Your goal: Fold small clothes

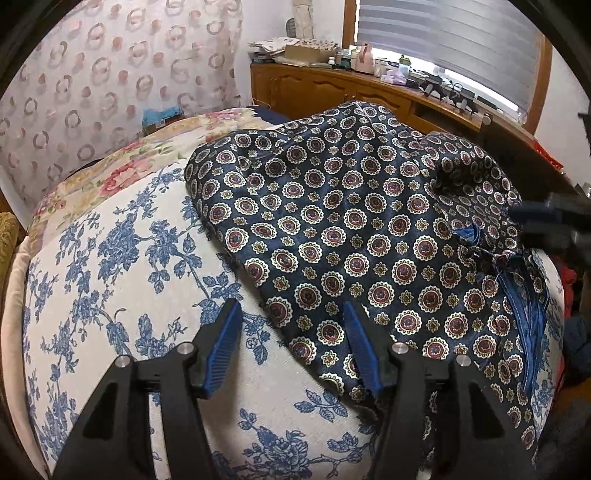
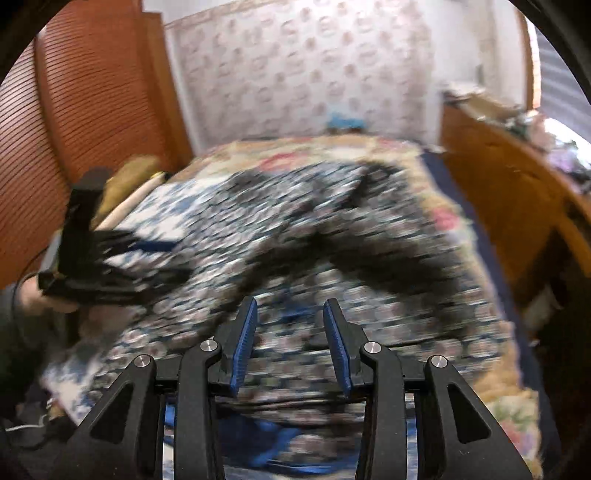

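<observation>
Left wrist view: blue-flowered bedcover (image 1: 110,258) under patterned garment (image 1: 351,229), wooden dresser (image 1: 332,88) behind; left gripper (image 1: 291,314) parted, empty; right gripper (image 2: 290,308) apart, hold unclear.

Patterned garment (image 1: 351,236) on floral bed (image 1: 122,295)

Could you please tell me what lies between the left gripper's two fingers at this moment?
In the left wrist view, the left gripper stands open over the blue floral sheet; the patterned navy garment's lower edge crosses the gap near one finger, unpinched.

Ring-patterned wallpaper (image 1: 110,74); cluttered wooden dresser (image 1: 332,88) beneath window blinds (image 1: 443,33); slatted wooden door (image 2: 74,110).
</observation>
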### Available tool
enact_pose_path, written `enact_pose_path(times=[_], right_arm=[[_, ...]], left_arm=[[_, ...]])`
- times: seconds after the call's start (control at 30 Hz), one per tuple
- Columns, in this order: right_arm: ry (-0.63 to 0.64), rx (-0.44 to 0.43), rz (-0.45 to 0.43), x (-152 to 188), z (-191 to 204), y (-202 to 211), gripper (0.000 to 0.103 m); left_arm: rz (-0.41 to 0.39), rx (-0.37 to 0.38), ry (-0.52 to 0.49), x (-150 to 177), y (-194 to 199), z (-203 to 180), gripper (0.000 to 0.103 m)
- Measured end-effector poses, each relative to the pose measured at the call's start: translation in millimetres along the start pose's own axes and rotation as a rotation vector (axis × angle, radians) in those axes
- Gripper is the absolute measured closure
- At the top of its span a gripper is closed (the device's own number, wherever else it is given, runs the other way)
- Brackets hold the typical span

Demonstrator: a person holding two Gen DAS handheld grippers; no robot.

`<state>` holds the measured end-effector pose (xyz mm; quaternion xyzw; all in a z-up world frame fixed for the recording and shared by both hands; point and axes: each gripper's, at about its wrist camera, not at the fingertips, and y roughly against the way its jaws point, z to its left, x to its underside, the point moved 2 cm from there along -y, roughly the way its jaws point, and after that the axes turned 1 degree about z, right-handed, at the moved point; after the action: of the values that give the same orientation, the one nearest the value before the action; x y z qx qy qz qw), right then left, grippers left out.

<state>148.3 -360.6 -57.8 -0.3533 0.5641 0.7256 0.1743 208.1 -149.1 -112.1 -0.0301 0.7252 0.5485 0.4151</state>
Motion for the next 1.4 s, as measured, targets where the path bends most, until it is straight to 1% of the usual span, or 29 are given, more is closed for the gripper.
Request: enact_pose_path(times=[0.07, 0.13, 0.17, 0.23, 0.27, 0.33, 0.37, 0.43, 0.5, 0.57, 0.6, 0.67, 0.73, 0.8, 0.83, 0.9, 0.93, 1.03, 1.1, 1.17, 1.23, 1.33, 1.4], right_arm=[[0.005, -0.039, 0.039, 6, 12, -14, 0.066], [0.015, -0.053, 0.064, 8, 17, -24, 0.066], [0.014, -0.059, 0.077, 11, 18, -28, 0.068], [0.010, -0.069, 0.103, 16, 16, -37, 0.084], [0.012, -0.075, 0.109, 18, 15, -38, 0.101], [0.008, -0.086, 0.067, 20, 11, -24, 0.101], [0.005, -0.078, 0.046, 19, 8, -16, 0.102], [-0.002, -0.024, -0.014, 18, -2, 11, 0.102], [-0.023, 0.030, -0.067, 22, -17, 42, 0.102], [-0.047, 0.091, -0.104, 29, -34, 72, 0.102], [-0.065, 0.132, -0.109, 37, -45, 86, 0.102], [-0.085, 0.191, -0.090, 50, -59, 93, 0.102], [-0.119, 0.248, -0.036, 67, -76, 88, 0.102], [-0.136, 0.252, -0.001, 73, -82, 79, 0.099], [-0.135, 0.253, -0.006, 74, -82, 78, 0.096], [-0.128, 0.249, -0.020, 66, -82, 75, 0.076], [-0.117, 0.235, -0.034, 58, -82, 74, 0.074], [-0.059, 0.207, -0.074, 24, -88, 67, 0.070], [-0.021, 0.178, -0.087, -5, -91, 53, 0.068], [0.013, 0.133, -0.064, -35, -93, 32, 0.068], [0.051, 0.088, -0.019, -65, -101, 0, 0.068], [0.069, 0.018, 0.051, -93, -111, -44, 0.068], [0.078, -0.020, 0.090, -104, -113, -69, 0.068]], left_arm=[[0.000, 0.002, 0.007, 0, 1, 1, 0.046], [0.006, 0.007, 0.033, 0, 3, 5, 0.046], [-0.003, 0.016, 0.046, 1, 5, 7, 0.046], [-0.055, 0.055, 0.068, 1, 18, 10, 0.046], [-0.071, 0.062, 0.073, 0, 22, 10, 0.046], [-0.103, 0.060, 0.074, -2, 34, 9, 0.046], [-0.117, 0.051, 0.072, -4, 40, 9, 0.046], [-0.146, 0.036, 0.069, -9, 52, 7, 0.046], [-0.162, 0.039, 0.071, -13, 59, 4, 0.046], [-0.171, 0.039, 0.060, -15, 63, 0, 0.046], [-0.168, 0.038, 0.051, -16, 63, -2, 0.046], [-0.158, 0.034, 0.036, -19, 58, -5, 0.046], [-0.148, 0.032, 0.038, -22, 51, -6, 0.046], [-0.137, 0.039, 0.051, -24, 45, -3, 0.046], [-0.134, 0.038, 0.055, -25, 44, -2, 0.046], [-0.123, 0.022, 0.061, -28, 40, 2, 0.046], [-0.121, 0.018, 0.062, -29, 39, 2, 0.046], [-0.113, -0.006, 0.069, -33, 35, 8, 0.046], [-0.106, -0.020, 0.078, -37, 30, 13, 0.046], [-0.096, -0.038, 0.085, -42, 23, 17, 0.046], [-0.090, -0.048, 0.093, -47, 15, 22, 0.046], [-0.078, -0.053, 0.104, -53, 4, 27, 0.046], [-0.069, -0.057, 0.107, -57, -3, 28, 0.046]])
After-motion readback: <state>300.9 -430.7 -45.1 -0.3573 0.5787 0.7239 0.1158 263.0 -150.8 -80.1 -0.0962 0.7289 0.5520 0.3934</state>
